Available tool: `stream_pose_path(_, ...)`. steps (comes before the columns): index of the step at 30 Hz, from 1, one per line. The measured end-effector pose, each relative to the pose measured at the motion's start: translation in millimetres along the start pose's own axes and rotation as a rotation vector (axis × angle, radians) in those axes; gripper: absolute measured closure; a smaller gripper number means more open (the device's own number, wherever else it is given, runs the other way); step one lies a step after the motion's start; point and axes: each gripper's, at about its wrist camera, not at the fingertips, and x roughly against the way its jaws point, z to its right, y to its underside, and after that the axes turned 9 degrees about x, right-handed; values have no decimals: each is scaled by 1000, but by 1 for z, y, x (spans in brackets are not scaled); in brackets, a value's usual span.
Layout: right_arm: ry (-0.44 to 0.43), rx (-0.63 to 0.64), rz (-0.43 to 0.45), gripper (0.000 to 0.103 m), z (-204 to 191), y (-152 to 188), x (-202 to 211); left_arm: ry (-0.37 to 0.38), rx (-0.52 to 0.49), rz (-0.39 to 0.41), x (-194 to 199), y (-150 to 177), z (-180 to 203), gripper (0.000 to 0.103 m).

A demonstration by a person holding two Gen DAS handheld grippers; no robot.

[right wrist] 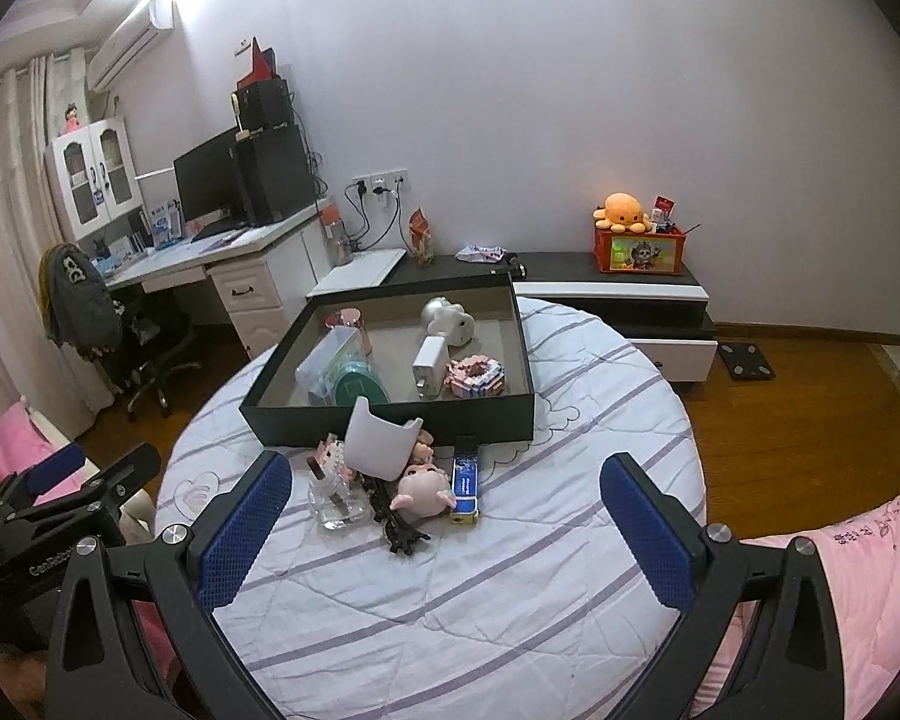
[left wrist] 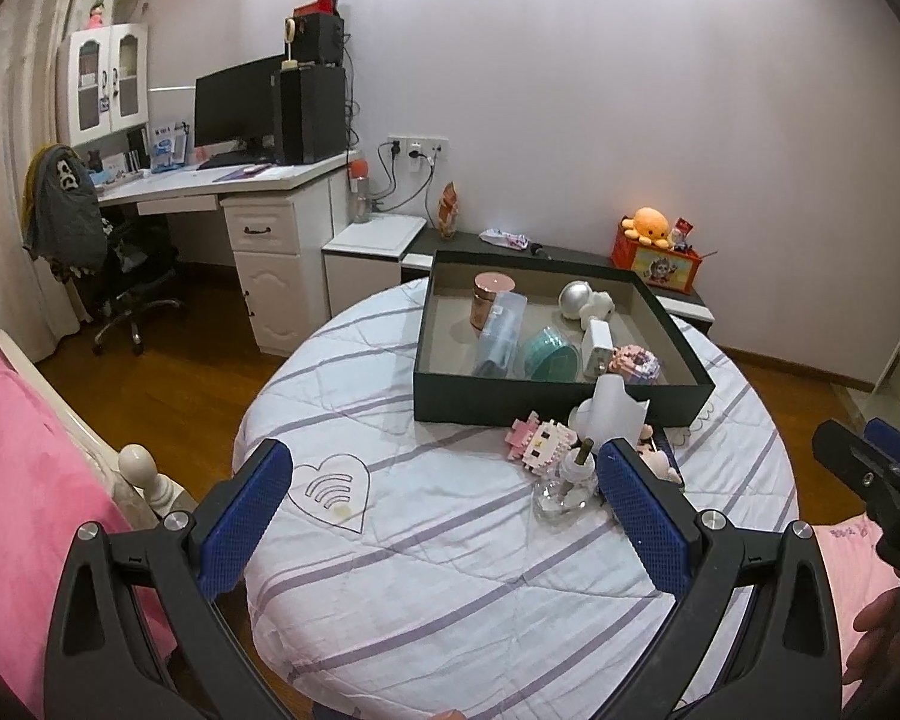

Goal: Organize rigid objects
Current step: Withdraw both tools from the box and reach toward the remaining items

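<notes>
Round surface [right wrist: 426, 612] draped in a white quilt with lilac stripes, filling the near half of both views. At its far side, a shallow black box [right wrist: 390, 420], open-topped, holding a rose-gold canister [right wrist: 354, 324], a clear case [right wrist: 324, 366], a teal round tin [right wrist: 363, 387], a white charger [right wrist: 429, 363], a white figurine [right wrist: 450, 315] and a pink brick model [right wrist: 474, 375]. Just in front of the box's near wall, a loose cluster: white curved plastic piece [right wrist: 378, 441], pink plush pig [right wrist: 423, 489], small glass bottle [right wrist: 336, 501], blue-labelled bar [right wrist: 465, 483], dark clip [right wrist: 399, 525]. Left gripper [left wrist: 444, 513] with fingers spread wide, empty. Right gripper [right wrist: 447, 525] likewise spread, holding nothing, above the near quilt.
</notes>
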Motion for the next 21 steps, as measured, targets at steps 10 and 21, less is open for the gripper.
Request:
stream_pose_path(10,-10,46,-131,0,4,20,-43,-2,-24,-102,-37,22,12,0)
stream_pose_path(21,-54,58,-223,0,12,31,-90,0,-63,-180,-87,40,35,0)
